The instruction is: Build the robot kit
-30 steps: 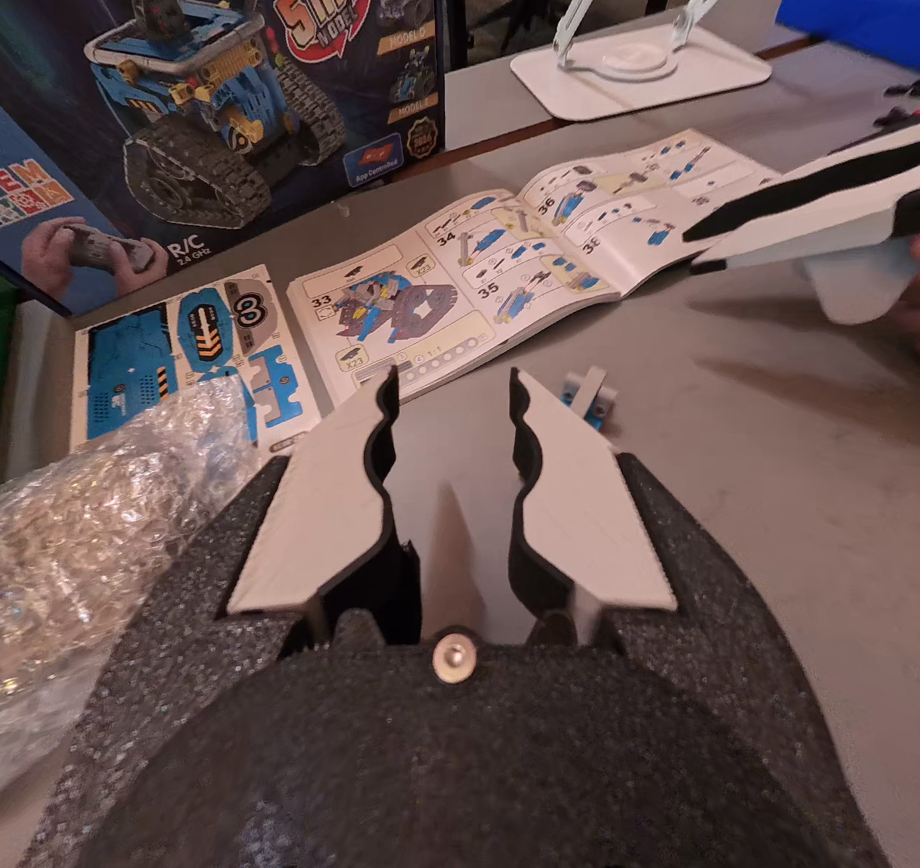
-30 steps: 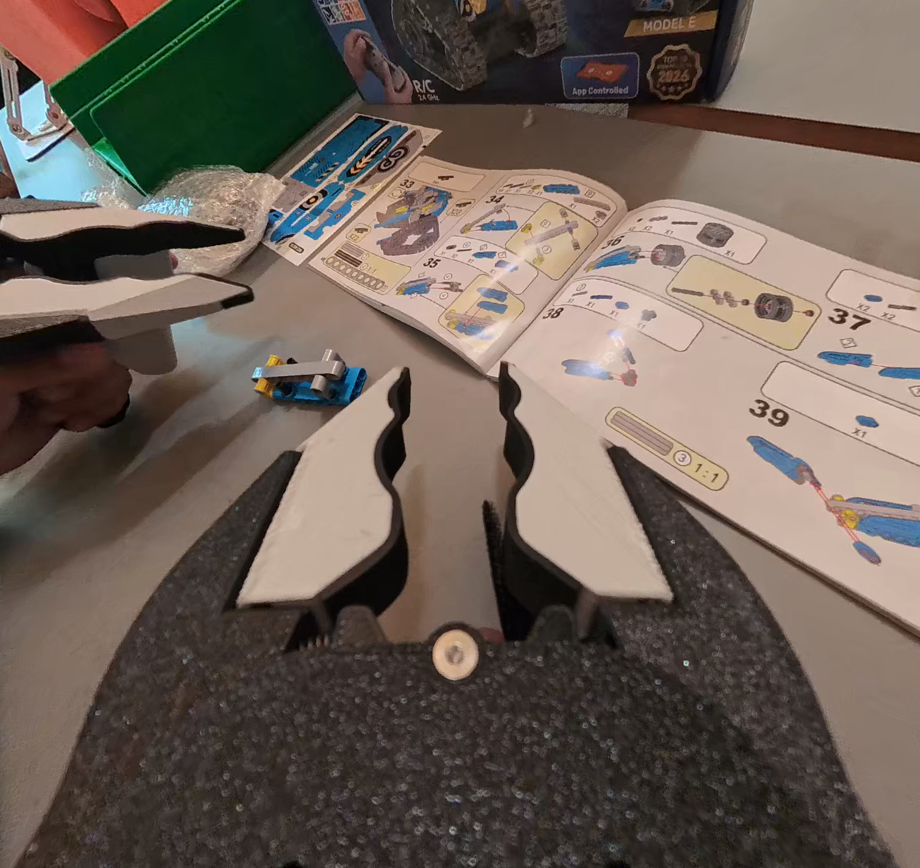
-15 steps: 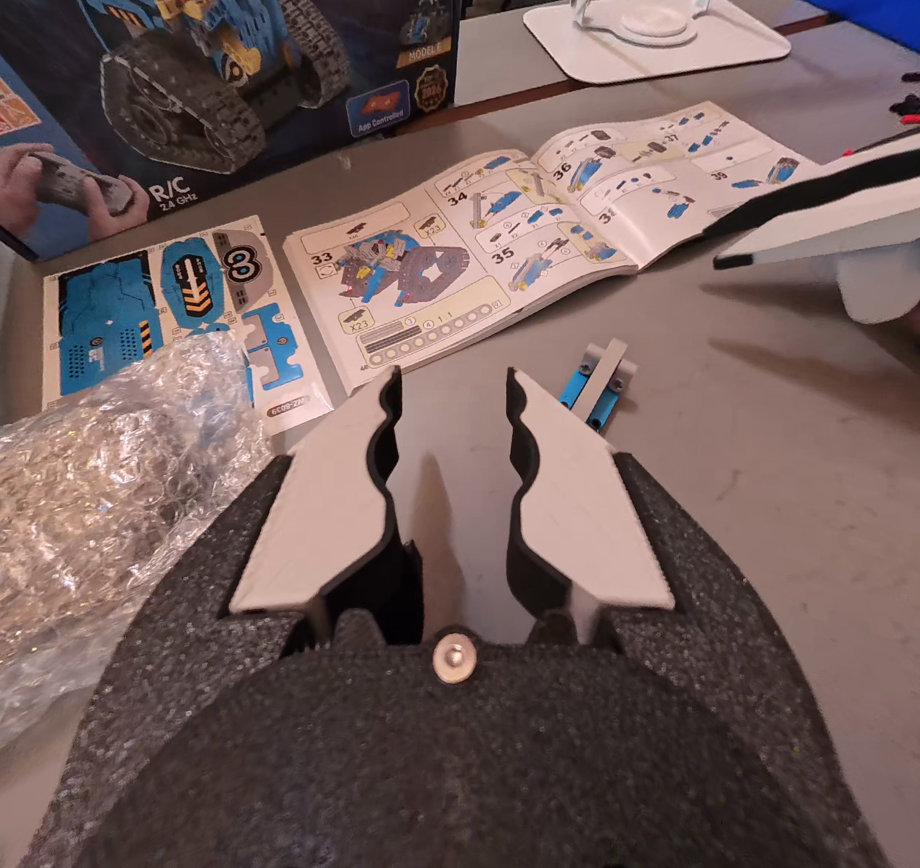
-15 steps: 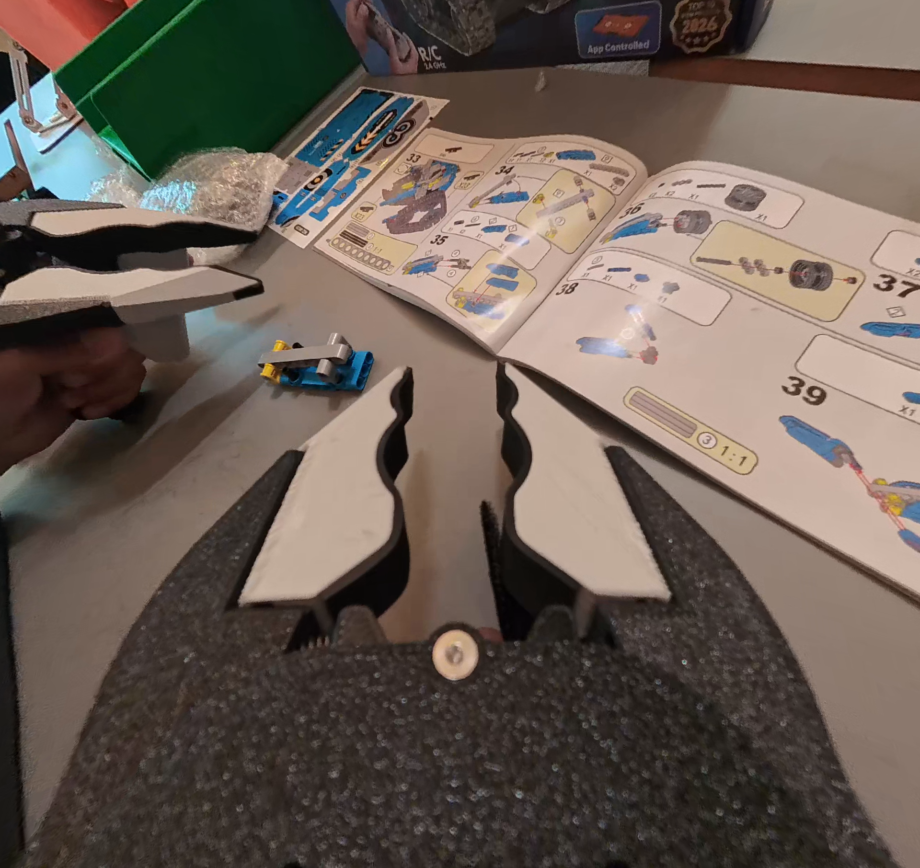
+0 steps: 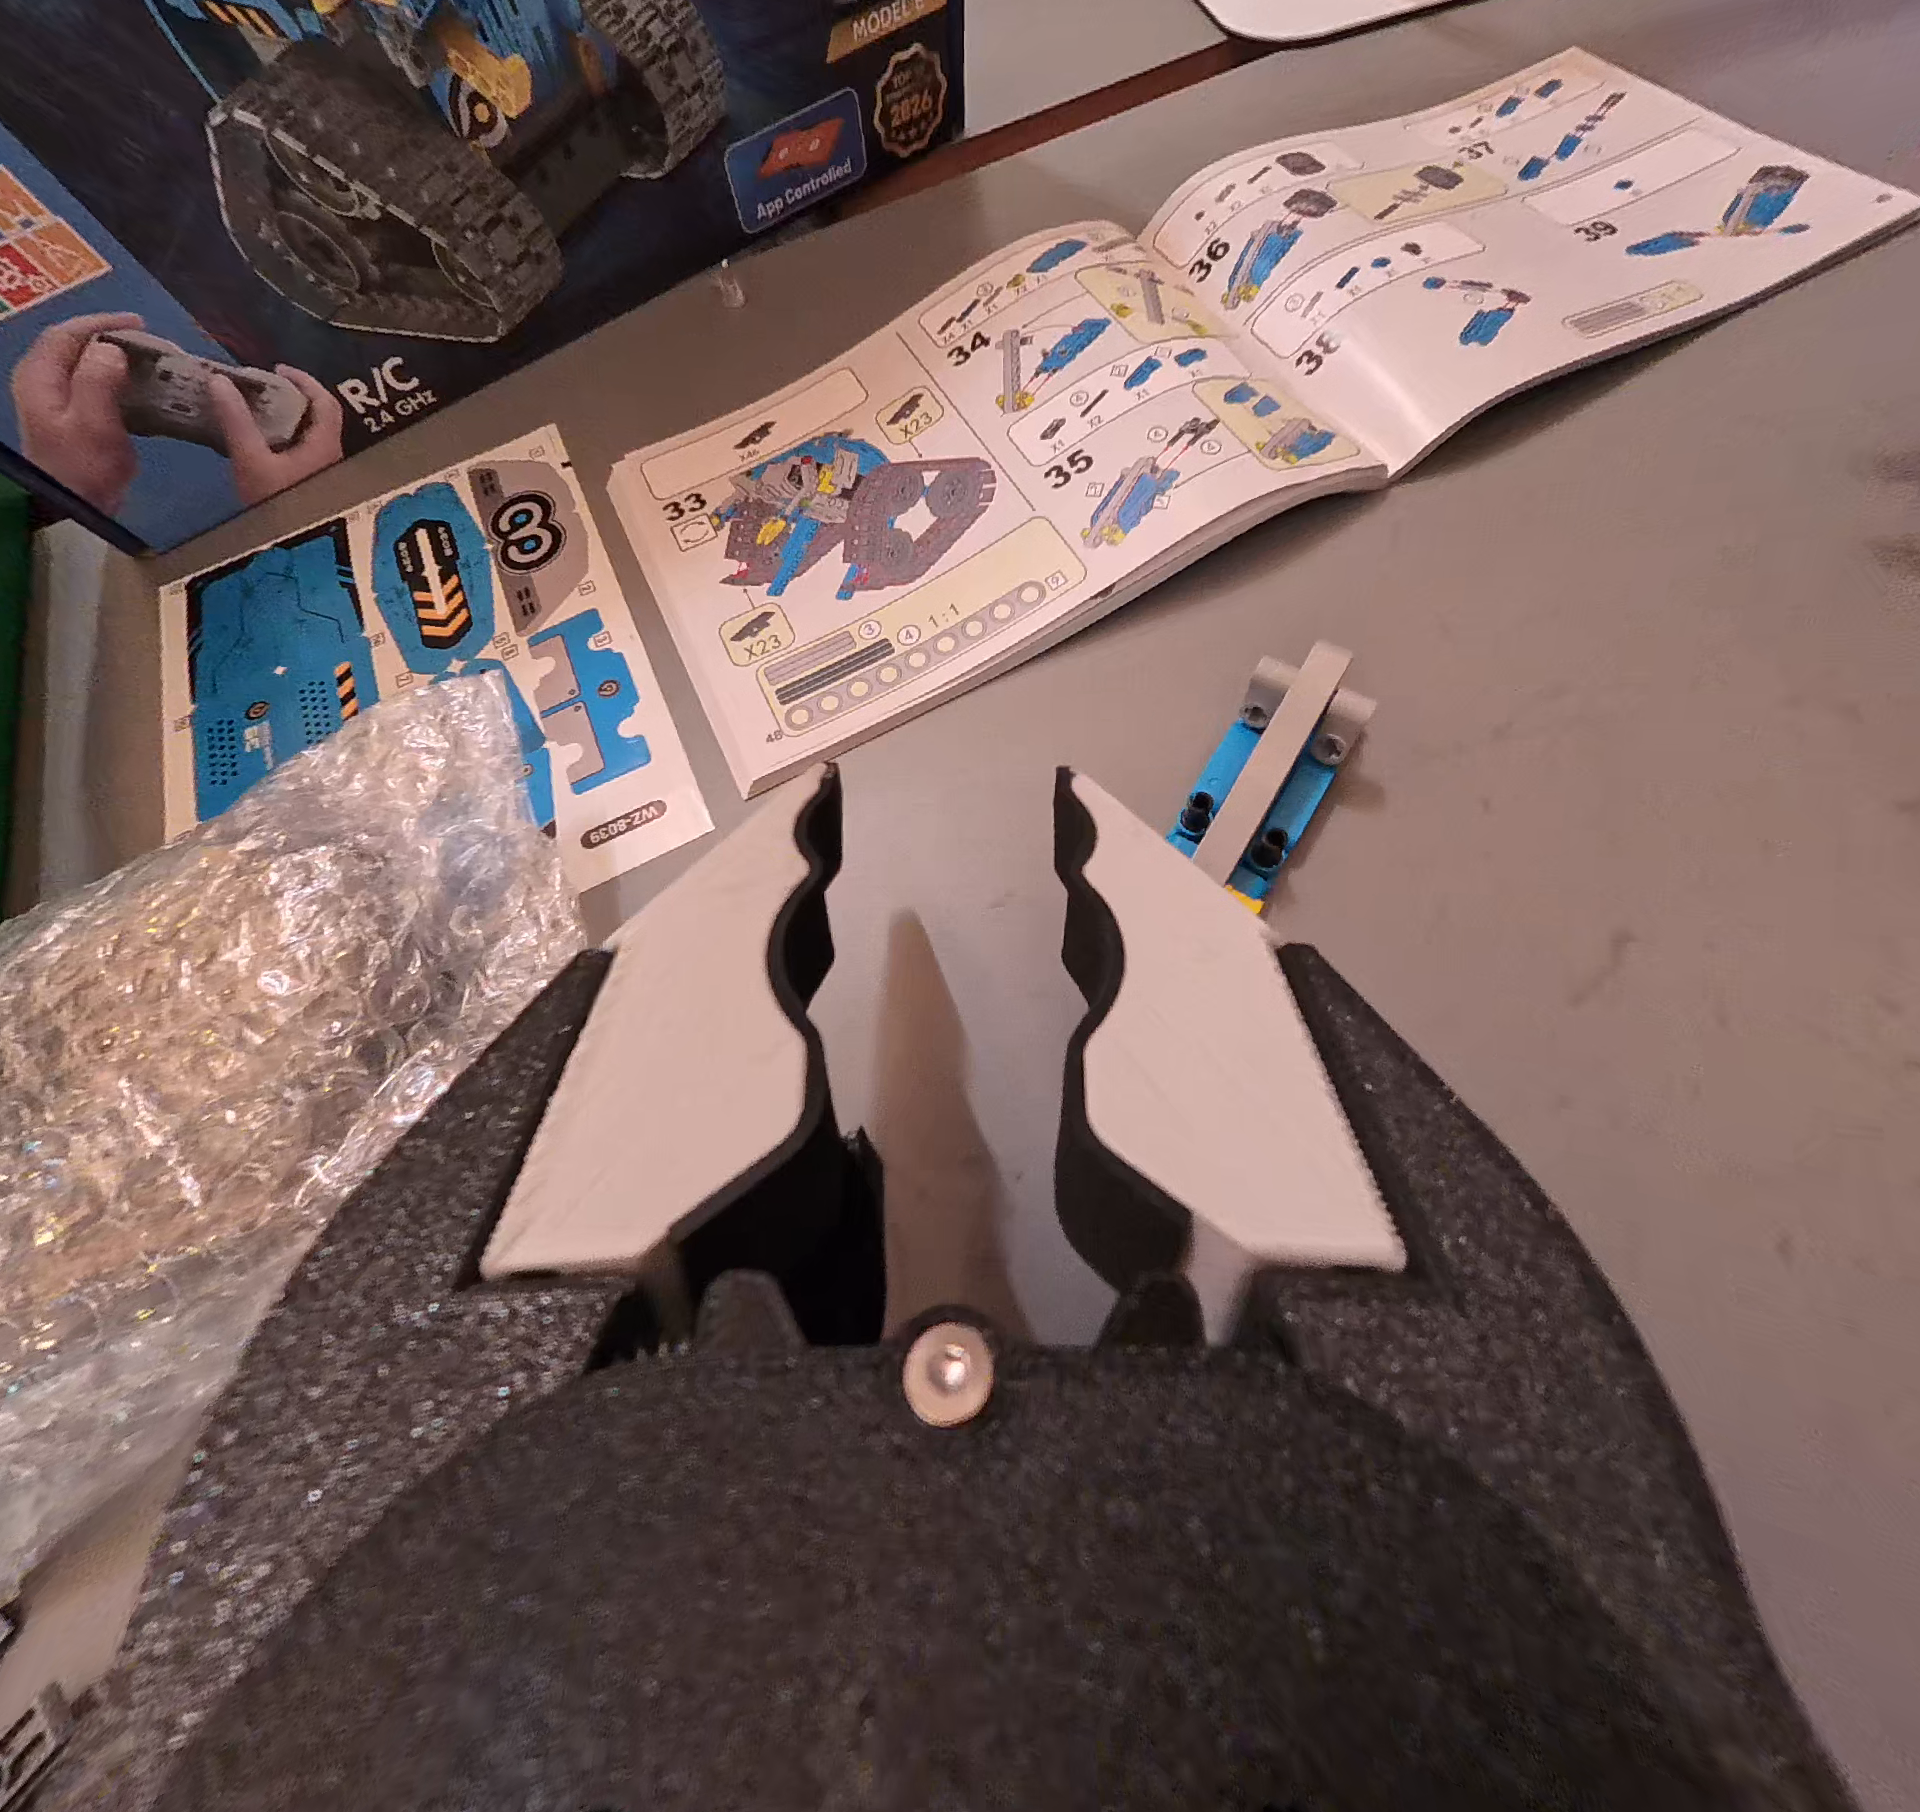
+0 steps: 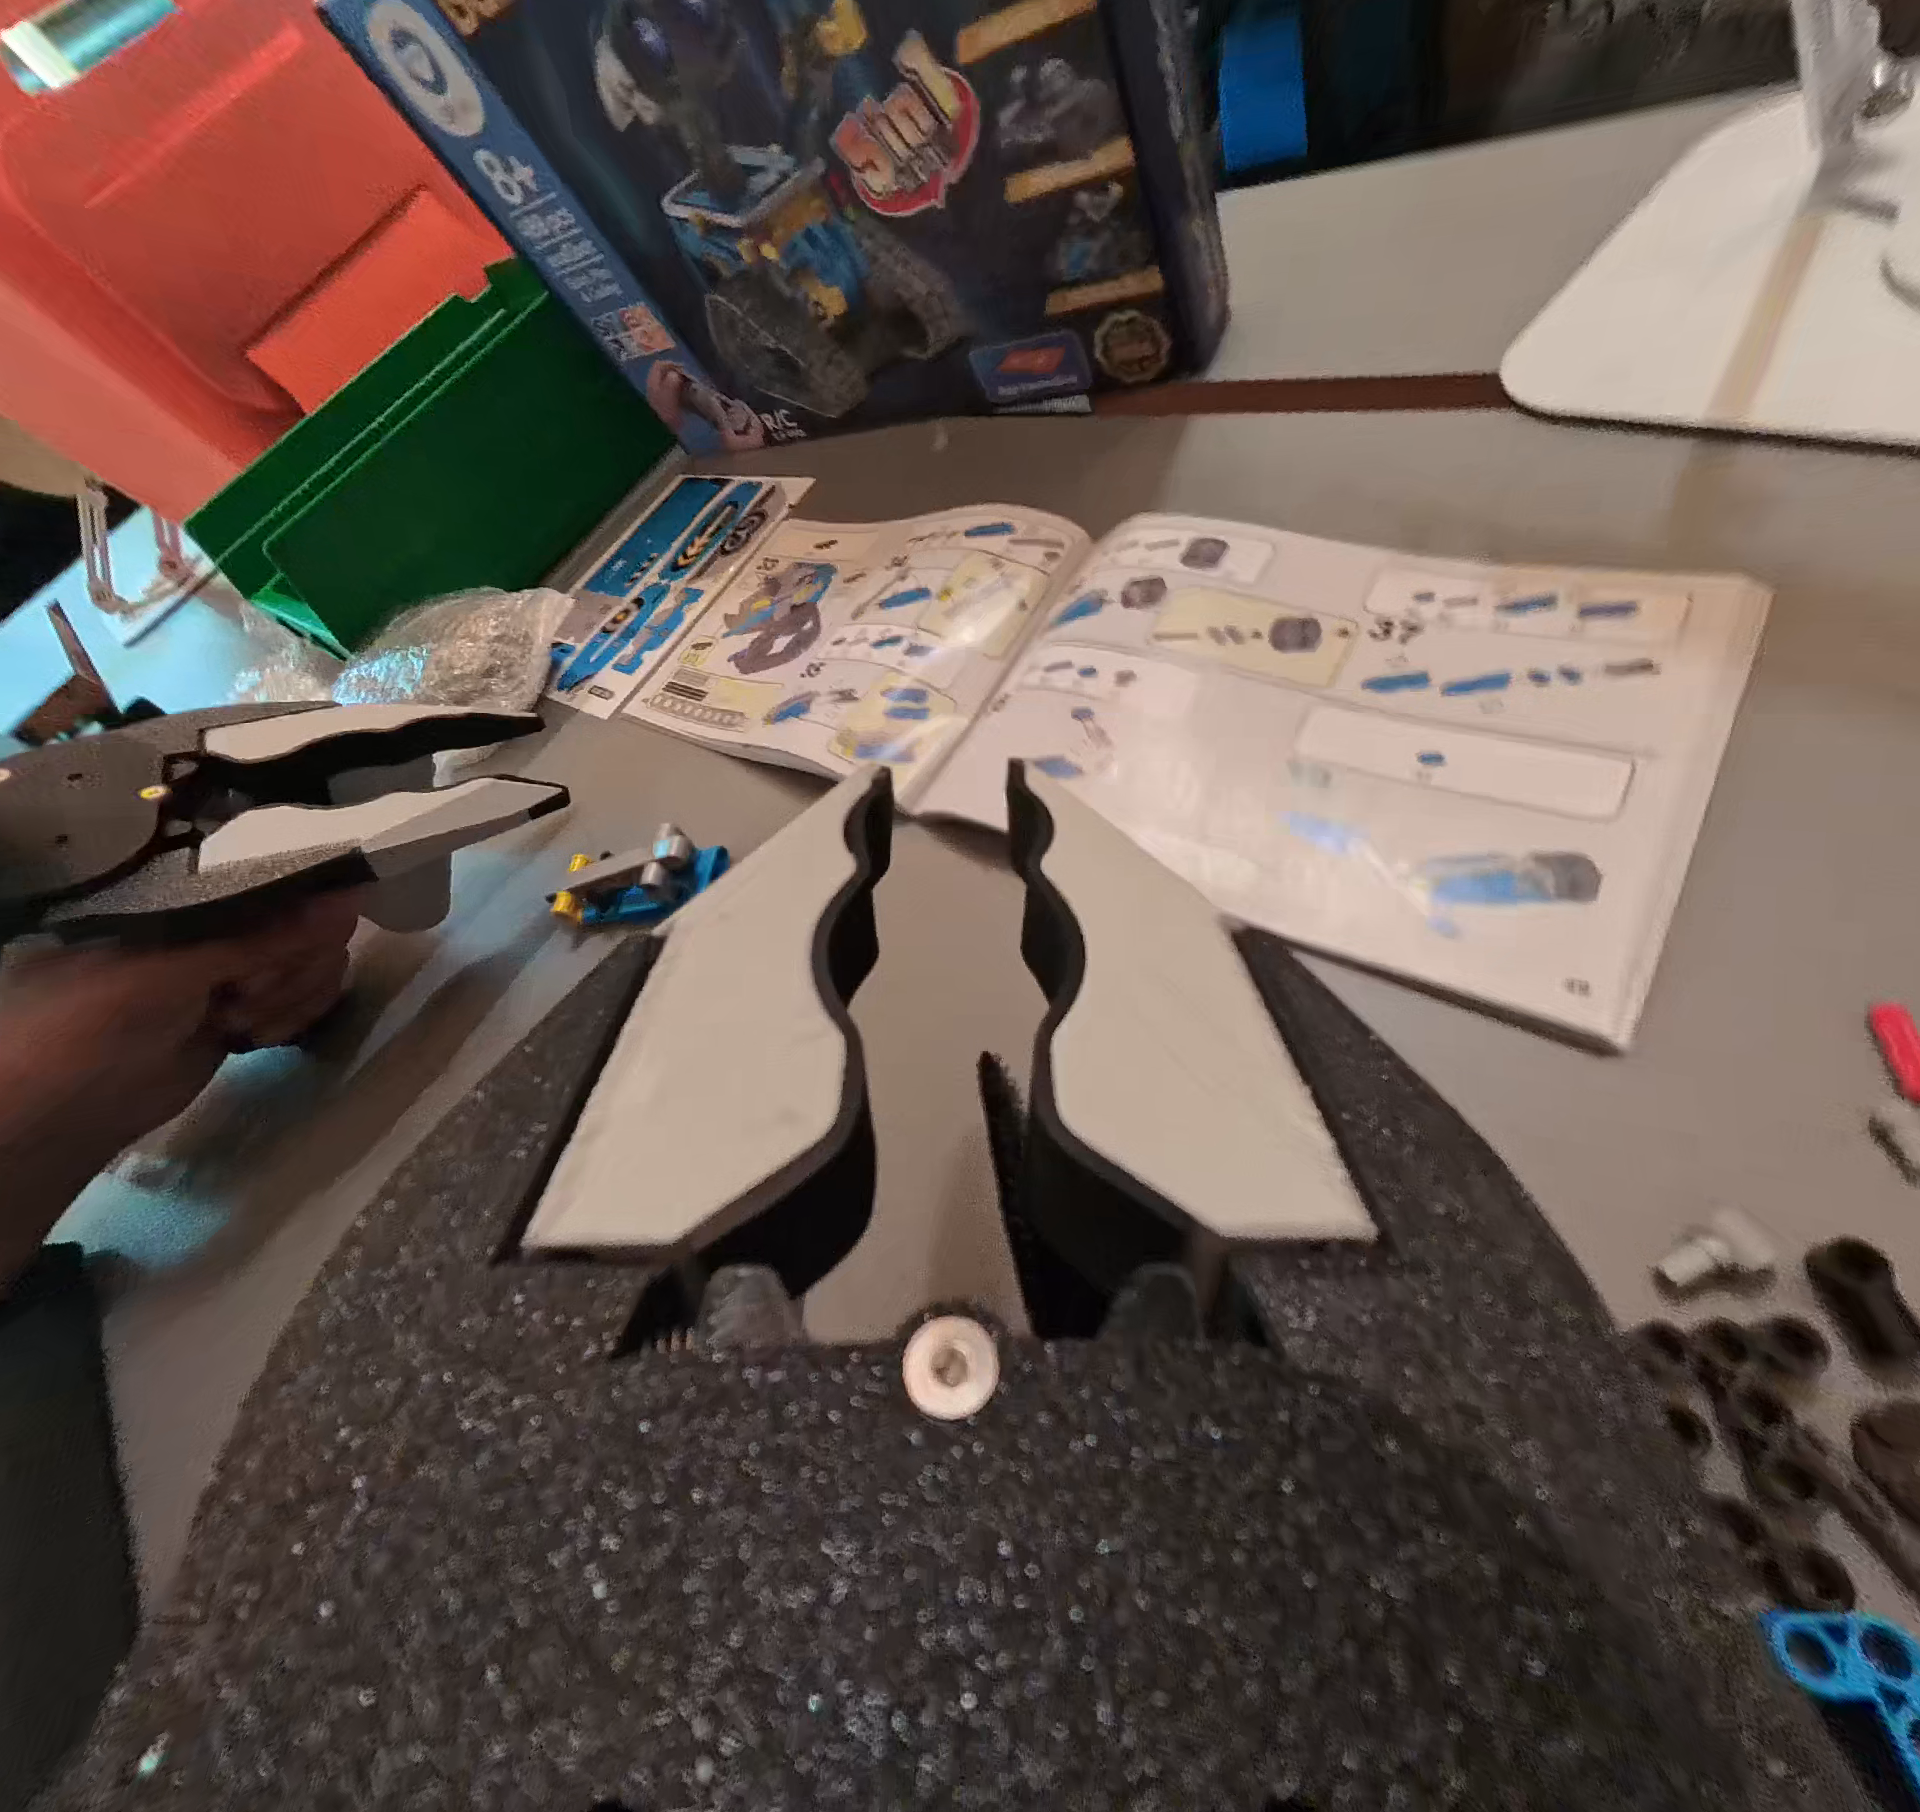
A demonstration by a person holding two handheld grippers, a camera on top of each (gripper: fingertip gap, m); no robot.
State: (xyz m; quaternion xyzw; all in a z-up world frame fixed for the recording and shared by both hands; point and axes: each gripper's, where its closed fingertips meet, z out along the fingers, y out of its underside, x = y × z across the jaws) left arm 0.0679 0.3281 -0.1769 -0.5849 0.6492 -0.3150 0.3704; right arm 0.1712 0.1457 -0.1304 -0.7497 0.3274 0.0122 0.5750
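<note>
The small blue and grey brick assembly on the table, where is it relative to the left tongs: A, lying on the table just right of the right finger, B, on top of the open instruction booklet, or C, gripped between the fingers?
A: the blue and grey brick assembly lies on the grey table beside the open, empty left tongs, short of the instruction booklet.

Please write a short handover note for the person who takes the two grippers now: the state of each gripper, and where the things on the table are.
Left gripper: open, empty, low over the grey table; the small blue and grey brick assembly lies just right of its right finger, untouched.
Right gripper: open, empty, its tips before the near edge of the open instruction booklet.
Sticker sheet lies left of the booklet, bubble wrap overlapping its near corner; the toy box stands behind.
Loose black, grey, red and blue parts lie at the right gripper's right.
Nothing is held.
</note>
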